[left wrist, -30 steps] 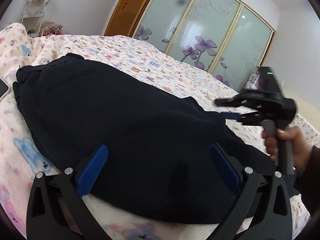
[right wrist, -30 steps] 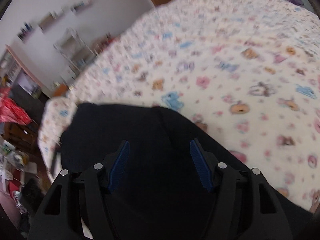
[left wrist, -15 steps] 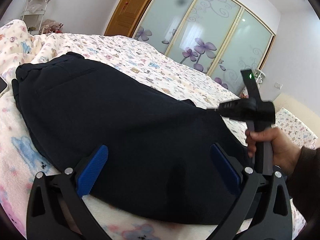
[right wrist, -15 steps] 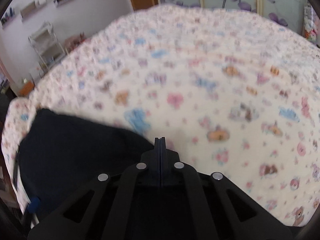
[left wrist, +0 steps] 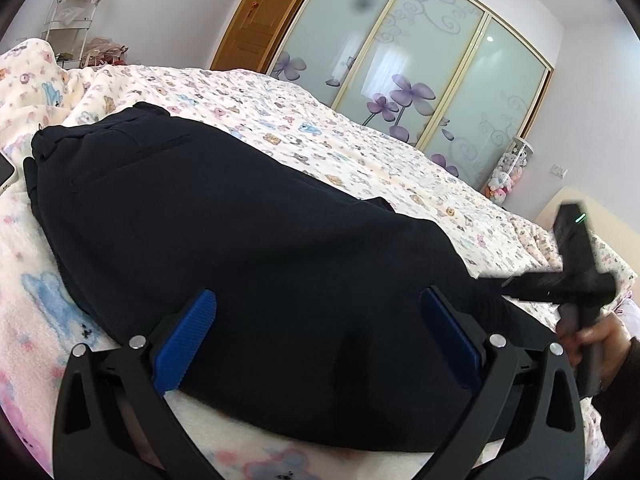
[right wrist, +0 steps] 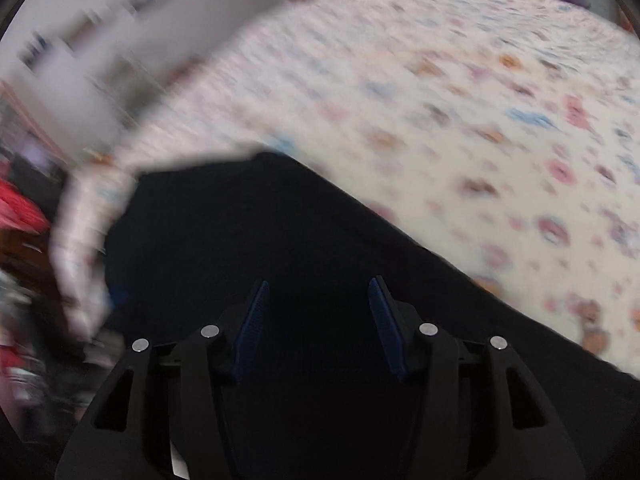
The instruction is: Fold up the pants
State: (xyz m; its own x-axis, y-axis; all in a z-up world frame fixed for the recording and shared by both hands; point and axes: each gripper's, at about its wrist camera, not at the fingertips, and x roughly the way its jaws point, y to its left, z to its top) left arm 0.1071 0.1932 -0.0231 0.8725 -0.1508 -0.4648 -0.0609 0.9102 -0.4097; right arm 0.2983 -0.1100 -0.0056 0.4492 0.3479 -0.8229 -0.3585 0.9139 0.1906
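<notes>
Left gripper (left wrist: 316, 336) open over pants (left wrist: 240, 240); right gripper (right wrist: 316, 320) opening, empty; pinch both hem corners evenly, w/ full fabric thickness.

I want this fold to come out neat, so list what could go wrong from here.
1. The right claw is opening above the dark pants with nothing between its fingers; that view is blurred, so it may bite the wrong spot.
2. The left claw stands wide open over the near edge, gripping nothing, so the cloth could slide on the soft blanket.
3. A phone lies beside the waistband and could get dragged.
</notes>
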